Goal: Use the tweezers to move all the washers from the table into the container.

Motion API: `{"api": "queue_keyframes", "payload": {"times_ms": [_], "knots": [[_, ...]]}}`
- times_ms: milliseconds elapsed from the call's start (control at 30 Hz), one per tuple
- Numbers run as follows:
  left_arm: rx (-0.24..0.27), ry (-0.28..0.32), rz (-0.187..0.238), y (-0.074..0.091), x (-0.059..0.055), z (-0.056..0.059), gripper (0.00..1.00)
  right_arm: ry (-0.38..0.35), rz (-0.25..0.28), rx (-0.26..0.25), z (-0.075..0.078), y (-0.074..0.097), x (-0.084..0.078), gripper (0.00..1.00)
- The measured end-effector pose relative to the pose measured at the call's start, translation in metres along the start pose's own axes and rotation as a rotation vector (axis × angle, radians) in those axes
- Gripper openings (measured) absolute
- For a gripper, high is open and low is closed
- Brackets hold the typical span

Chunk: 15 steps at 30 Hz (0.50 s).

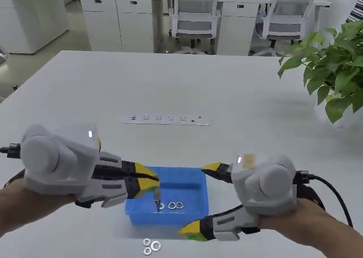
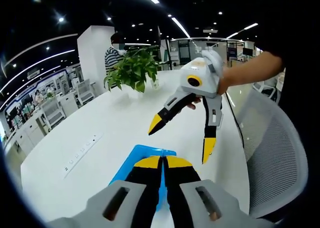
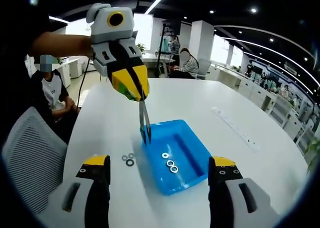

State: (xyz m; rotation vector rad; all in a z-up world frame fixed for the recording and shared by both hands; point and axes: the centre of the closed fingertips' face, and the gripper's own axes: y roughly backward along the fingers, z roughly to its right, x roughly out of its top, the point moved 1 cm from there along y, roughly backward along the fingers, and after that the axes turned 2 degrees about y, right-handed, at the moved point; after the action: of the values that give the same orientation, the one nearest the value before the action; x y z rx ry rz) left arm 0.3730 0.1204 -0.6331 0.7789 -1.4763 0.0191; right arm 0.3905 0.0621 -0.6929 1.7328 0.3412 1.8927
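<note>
A blue tray (image 1: 190,181) lies on the white table near me, with three washers (image 1: 176,205) in it. Three more washers (image 1: 151,246) lie on the table in front of the tray. My left gripper (image 1: 154,178) is shut on metal tweezers (image 1: 157,200), which point down into the tray's left end. In the right gripper view the tweezers (image 3: 144,119) hang from the left gripper (image 3: 131,85) with their tips at the tray (image 3: 192,148) edge. I cannot tell whether they hold a washer. My right gripper (image 1: 194,199) stands open at the tray's right end, holding nothing.
A flat power strip (image 1: 165,119) lies in the middle of the table. A potted plant (image 1: 334,65) stands at the right edge. Office chairs (image 1: 195,20) and cabinets are beyond the far edge. A seated person (image 3: 52,95) is behind the left gripper.
</note>
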Motion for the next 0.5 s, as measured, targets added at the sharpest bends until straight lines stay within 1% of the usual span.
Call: {"api": "queue_keyframes", "payload": {"times_ms": [133,300,333,500], "knots": [[-0.005,0.000,0.001,0.002,0.000,0.006,0.05,-0.013,0.000,-0.007,-0.005,0.004,-0.004,0.86],[-0.008,0.003,0.003,0.002,-0.001,0.011,0.05,-0.021,0.007,-0.017,-0.009,0.007,-0.006,0.93],[-0.011,0.003,0.003,0.001,0.000,0.014,0.05,-0.025,0.010,-0.022,-0.010,0.008,-0.006,0.95],[-0.018,0.006,0.003,0.000,-0.006,0.018,0.05,-0.043,0.008,-0.036,-0.012,0.013,-0.012,1.00]]}}
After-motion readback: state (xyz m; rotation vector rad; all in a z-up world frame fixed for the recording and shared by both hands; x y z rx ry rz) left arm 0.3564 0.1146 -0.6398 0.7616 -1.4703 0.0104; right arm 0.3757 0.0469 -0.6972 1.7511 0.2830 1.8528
